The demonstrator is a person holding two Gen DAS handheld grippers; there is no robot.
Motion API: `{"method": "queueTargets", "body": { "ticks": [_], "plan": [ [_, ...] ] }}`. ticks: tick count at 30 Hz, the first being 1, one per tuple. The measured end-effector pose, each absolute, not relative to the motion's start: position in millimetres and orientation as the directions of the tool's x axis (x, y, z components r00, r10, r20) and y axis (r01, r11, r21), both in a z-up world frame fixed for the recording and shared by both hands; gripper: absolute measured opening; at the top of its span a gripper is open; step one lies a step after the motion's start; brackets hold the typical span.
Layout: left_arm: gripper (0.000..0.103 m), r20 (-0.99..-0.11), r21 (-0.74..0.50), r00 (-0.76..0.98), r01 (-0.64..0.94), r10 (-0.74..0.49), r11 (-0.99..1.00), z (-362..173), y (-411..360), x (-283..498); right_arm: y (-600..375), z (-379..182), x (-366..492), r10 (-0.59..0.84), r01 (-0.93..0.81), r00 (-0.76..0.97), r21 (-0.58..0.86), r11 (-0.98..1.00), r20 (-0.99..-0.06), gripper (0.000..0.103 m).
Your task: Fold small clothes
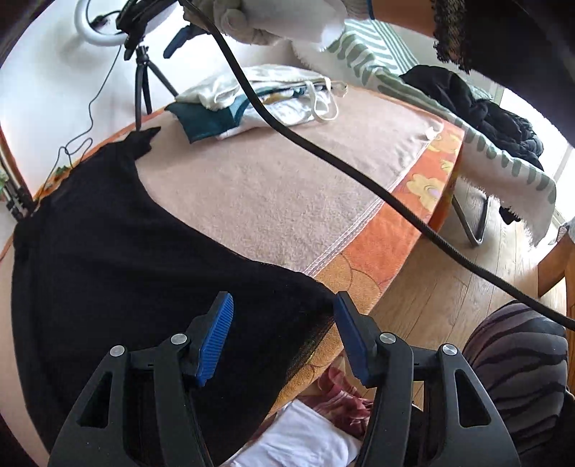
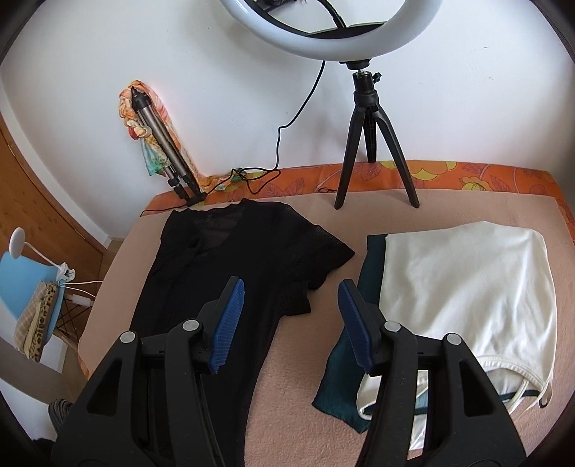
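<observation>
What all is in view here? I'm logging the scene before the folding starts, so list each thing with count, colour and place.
black top: 1, black, spread flat on the left of the blanket
folded pile: 1, white garment on a dark teal one, right of the black top
blanket: 1, beige, covering the table
tablecloth: 1, orange with yellow flowers, showing at the blanket's edges
ring light: 1, white, on a black tripod at the far edge
folded tripod: 1, grey and black, leaning on the wall with a flowered cloth
striped towel: 1, white and green, hanging beyond the table
black cable: 1, crossing the left wrist view
left gripper: black with blue pads, open, over the black top's hem
right gripper: same, open, above the blanket
</observation>
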State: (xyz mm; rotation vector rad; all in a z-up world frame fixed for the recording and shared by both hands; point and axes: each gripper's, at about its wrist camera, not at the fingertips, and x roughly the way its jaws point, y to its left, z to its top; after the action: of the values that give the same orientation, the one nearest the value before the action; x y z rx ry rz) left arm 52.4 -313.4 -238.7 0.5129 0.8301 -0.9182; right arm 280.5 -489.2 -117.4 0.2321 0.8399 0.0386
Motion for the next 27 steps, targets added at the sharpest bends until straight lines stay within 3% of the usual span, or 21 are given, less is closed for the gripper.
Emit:
{"method": "queueTargets", "body": {
  "ticks": [2,3,4,5,13,17,24,25,27],
  "plan": [
    [0.051,-0.795,0.025,0.344,0.842,-0.500,0.539,-241,-314,57,-490,-126,302,0.133,0.058,0.650,0.223,0.973,-0.749,0.062],
    [0.042,-0.789,0.017,0.346,0.839,-0.508,0.544,-239,-314,58,-490,-131,314,0.144,0.055,0.634,0.230,0.972,-0.760,0.062],
    [0.015,-0.784,-0.008,0.330,0.841,-0.525,0.541,-238,-314,58,-488,-137,326,0.152,0.054,0.619,0.235,0.970,-0.770,0.062],
    [0.010,-0.781,-0.036,0.314,0.840,-0.540,0.542,-238,-314,58,-487,-143,337,0.158,0.054,0.604,0.239,0.970,-0.781,0.062],
    [0.004,-0.724,-0.299,0.247,0.729,-0.644,0.616,-230,-284,79,-482,-204,420,0.043,0.131,0.502,0.125,0.983,-0.864,0.062],
    [0.004,-0.694,-0.350,0.268,0.685,-0.668,0.639,-224,-267,78,-483,-229,445,-0.077,0.194,0.448,0.012,0.981,-0.891,0.062],
    [0.004,-0.655,-0.378,0.309,0.656,-0.689,0.654,-218,-256,80,-471,-249,453,-0.144,0.167,0.409,-0.081,0.983,-0.901,0.062],
    [0.004,-0.652,-0.374,0.312,0.660,-0.691,0.651,-218,-255,79,-473,-249,453,-0.135,0.173,0.415,-0.067,0.983,-0.900,0.056],
    [0.004,-0.648,-0.374,0.324,0.653,-0.689,0.659,-218,-252,79,-472,-246,453,-0.139,0.171,0.417,-0.073,0.983,-0.898,0.004]
  ]
}}
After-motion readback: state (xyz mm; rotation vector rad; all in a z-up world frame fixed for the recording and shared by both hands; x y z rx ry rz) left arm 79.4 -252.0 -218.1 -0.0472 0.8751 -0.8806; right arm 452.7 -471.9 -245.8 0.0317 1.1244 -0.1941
